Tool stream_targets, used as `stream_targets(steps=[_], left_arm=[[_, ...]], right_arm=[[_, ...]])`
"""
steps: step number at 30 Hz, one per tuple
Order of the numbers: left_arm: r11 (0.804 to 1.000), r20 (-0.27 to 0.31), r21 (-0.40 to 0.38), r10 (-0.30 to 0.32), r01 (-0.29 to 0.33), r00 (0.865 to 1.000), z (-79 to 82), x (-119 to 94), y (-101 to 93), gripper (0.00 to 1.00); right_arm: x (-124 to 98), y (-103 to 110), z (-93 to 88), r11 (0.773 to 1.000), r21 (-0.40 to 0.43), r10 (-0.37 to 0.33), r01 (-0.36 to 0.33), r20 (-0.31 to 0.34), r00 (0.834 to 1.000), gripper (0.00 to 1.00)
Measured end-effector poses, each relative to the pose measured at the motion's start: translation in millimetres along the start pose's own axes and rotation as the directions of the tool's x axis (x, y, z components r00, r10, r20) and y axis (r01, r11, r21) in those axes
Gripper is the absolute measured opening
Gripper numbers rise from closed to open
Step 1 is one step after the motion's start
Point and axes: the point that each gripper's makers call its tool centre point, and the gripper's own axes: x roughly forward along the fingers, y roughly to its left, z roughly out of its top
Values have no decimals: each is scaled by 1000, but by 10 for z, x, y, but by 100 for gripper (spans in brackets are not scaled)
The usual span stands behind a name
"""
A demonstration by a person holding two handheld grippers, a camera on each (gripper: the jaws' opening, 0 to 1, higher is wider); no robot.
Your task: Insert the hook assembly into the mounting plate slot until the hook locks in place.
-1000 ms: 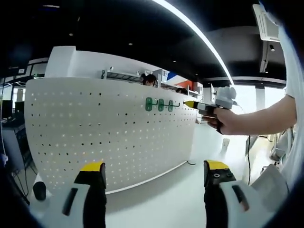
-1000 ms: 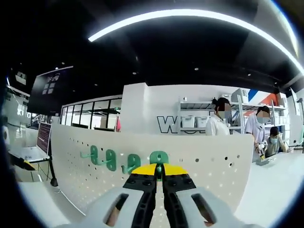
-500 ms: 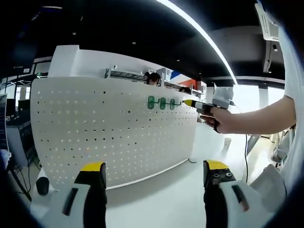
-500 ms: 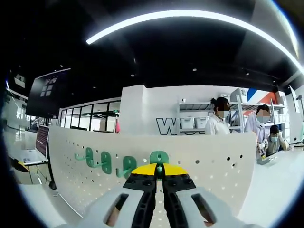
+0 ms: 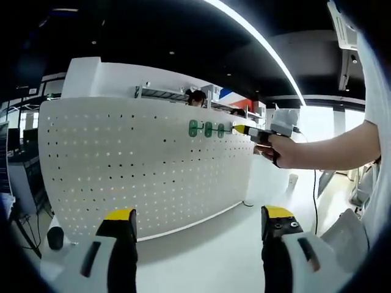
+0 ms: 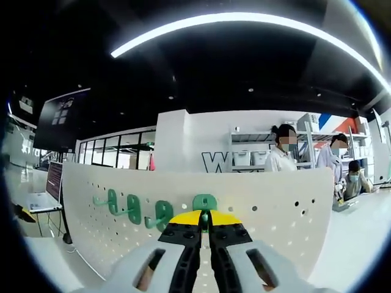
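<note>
A white pegboard mounting plate (image 5: 122,165) stands upright on the table, with three green hooks (image 5: 208,129) in a row near its top edge. My right gripper (image 5: 243,129), held in a person's hand (image 5: 282,151), is at the board's upper right, just right of that row. In the right gripper view the right gripper (image 6: 205,215) is shut on a green hook (image 6: 204,203) pressed against the pegboard (image 6: 275,207), and other green hooks (image 6: 133,208) hang to its left. My left gripper (image 5: 199,220) is open and empty, well back from the board.
The board stands on a white table surface (image 5: 208,256). A dark small object (image 5: 54,238) sits low on the left. An open laptop (image 6: 38,196) is off to the far left. Several people (image 6: 280,160) stand by shelves behind the board.
The right gripper with its green hook has crept slightly closer to the row of hooks on the board. The left gripper stays open; its view has shifted only a little.
</note>
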Motion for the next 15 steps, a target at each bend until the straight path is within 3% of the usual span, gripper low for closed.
stream_targets(steps=[15], left_arm=[[1000,-6,4,5,-5,1000,-7,-11,12,85]], right_arm=[[15,-9,-67,1000,3,-12,12,-15,1000,1]])
